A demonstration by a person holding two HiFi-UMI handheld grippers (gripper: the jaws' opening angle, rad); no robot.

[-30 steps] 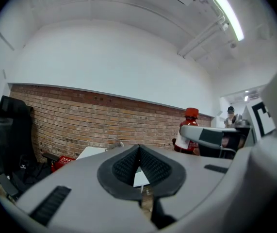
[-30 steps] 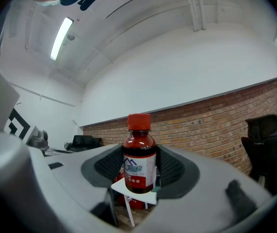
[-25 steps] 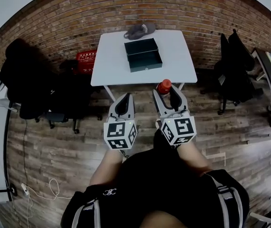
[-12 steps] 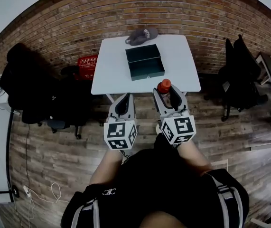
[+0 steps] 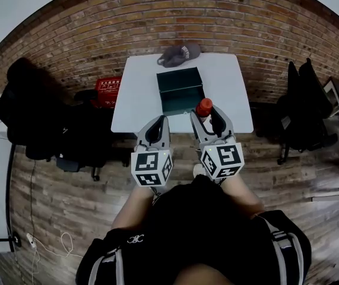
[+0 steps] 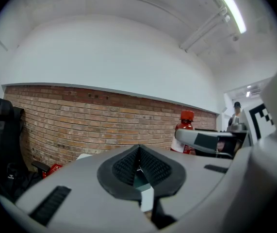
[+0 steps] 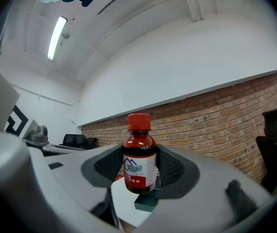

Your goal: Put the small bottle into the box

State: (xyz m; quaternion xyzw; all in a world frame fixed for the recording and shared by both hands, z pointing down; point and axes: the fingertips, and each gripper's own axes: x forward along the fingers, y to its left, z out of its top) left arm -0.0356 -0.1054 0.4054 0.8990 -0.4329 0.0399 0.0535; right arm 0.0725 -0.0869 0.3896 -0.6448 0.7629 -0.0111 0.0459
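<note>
right claw (image 5: 205, 111) grips small bottle (image 7: 139, 155) | left claw (image 6: 138, 165) closed | box (image 5: 181, 89) on table (image 5: 138, 94)

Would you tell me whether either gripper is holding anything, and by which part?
The right gripper grips the small bottle by its labelled body; the left gripper holds nothing.

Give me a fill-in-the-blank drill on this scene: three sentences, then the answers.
1. The right gripper is shut on a small bottle with a ____ lid.
2. The left gripper has ____ between its jaws.
3. The dark box stands on a white table in front of a ____ wall.
Answers: red; nothing; brick.
</note>
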